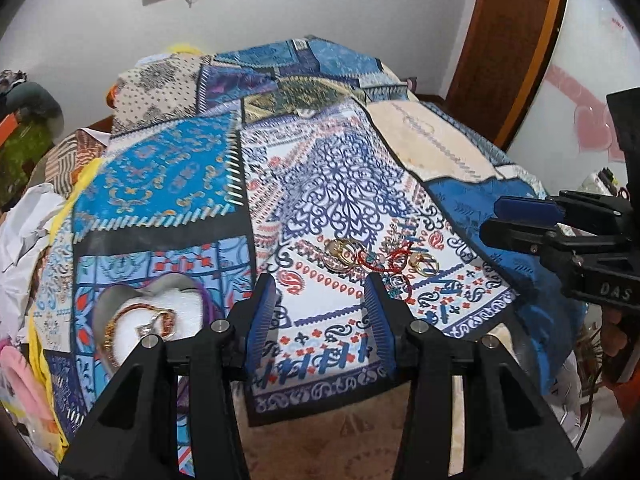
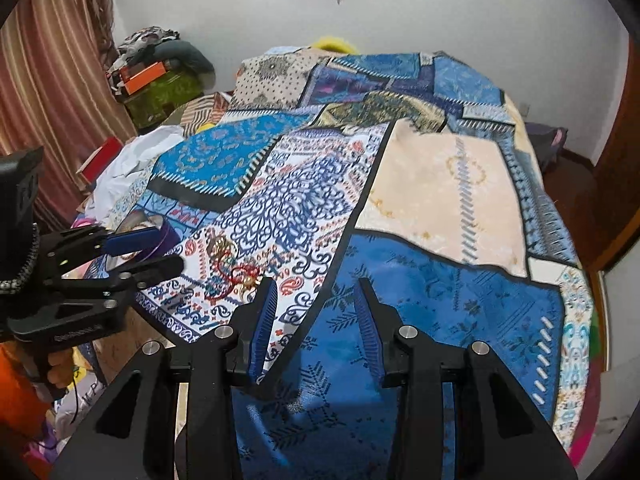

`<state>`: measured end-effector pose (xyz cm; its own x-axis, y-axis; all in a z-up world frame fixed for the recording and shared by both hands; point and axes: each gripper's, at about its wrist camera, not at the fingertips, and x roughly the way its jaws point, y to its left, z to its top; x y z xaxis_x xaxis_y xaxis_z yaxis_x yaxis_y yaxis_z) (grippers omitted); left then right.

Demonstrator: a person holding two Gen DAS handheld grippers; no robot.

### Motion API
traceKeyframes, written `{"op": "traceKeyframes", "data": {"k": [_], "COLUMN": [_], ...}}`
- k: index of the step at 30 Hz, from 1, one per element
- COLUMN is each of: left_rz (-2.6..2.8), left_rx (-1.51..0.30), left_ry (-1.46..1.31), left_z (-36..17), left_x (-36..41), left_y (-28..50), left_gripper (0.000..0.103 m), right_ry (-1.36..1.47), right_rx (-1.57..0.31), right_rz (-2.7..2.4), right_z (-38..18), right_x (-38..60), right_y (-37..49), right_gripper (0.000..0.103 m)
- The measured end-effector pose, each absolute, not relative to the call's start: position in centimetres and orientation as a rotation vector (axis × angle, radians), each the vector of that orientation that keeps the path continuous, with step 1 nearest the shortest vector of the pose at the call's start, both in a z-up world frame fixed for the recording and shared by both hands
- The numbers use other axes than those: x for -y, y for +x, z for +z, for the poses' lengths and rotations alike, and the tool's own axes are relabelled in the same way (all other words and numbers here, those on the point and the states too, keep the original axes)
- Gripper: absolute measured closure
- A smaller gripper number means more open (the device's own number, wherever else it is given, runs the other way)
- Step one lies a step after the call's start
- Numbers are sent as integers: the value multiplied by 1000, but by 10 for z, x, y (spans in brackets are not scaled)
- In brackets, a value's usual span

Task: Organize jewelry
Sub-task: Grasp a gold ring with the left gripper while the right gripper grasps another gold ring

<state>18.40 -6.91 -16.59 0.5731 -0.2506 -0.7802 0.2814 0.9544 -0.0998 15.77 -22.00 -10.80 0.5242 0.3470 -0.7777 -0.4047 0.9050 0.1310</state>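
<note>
A pile of jewelry lies on the patterned bedspread: gold bangles (image 1: 342, 254), a red thread bracelet (image 1: 380, 262) and gold rings (image 1: 426, 264). The pile also shows in the right wrist view (image 2: 232, 270). A heart-shaped jewelry box (image 1: 156, 312) with a white lining holds a beaded bracelet (image 1: 140, 318) and sits at the left. My left gripper (image 1: 320, 286) is open and empty, just in front of the pile. My right gripper (image 2: 316, 286) is open and empty over blue cloth, right of the pile; it shows in the left wrist view (image 1: 496, 220).
The bed is covered by a blue patchwork spread (image 2: 440, 280). White cloth (image 1: 24, 232) and clutter lie at the left edge. A wooden door (image 1: 504, 40) stands at the right. Boxes and clothes (image 2: 156, 76) are stacked by the curtain.
</note>
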Motion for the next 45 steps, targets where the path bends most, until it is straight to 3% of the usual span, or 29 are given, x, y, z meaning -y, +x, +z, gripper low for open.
{"op": "traceKeyframes", "data": {"k": [4, 18, 21, 25, 27, 31, 45], "left_rz": [-327, -374, -365, -371, -369, -365, -367], "left_rx": [-929, -918, -911, -908, -912, -910, -821], "left_ry": [32, 5, 1, -4, -9, -13, 9], "left_z": [-175, -183, -184, -184, -183, -178, -140], "left_x": [71, 79, 78, 76, 75, 73, 73], "left_y": [191, 210, 212, 211, 210, 205, 177], "left_gripper": [65, 67, 78, 82, 82, 82, 82], "right_ry": [-126, -178, -168, -164, -171, -173, -142], "right_rx": [-902, -927, -932, -931, -928, -928, -896], "right_rz": [456, 578, 597, 604, 606, 603, 581], "right_z": [-115, -130, -131, -135, -137, -138, -121], "right_x": [212, 187, 185, 181, 178, 176, 184], "right_y": [156, 154, 156, 156, 156, 159, 152], "right_gripper": [67, 67, 67, 68, 70, 86, 87]}}
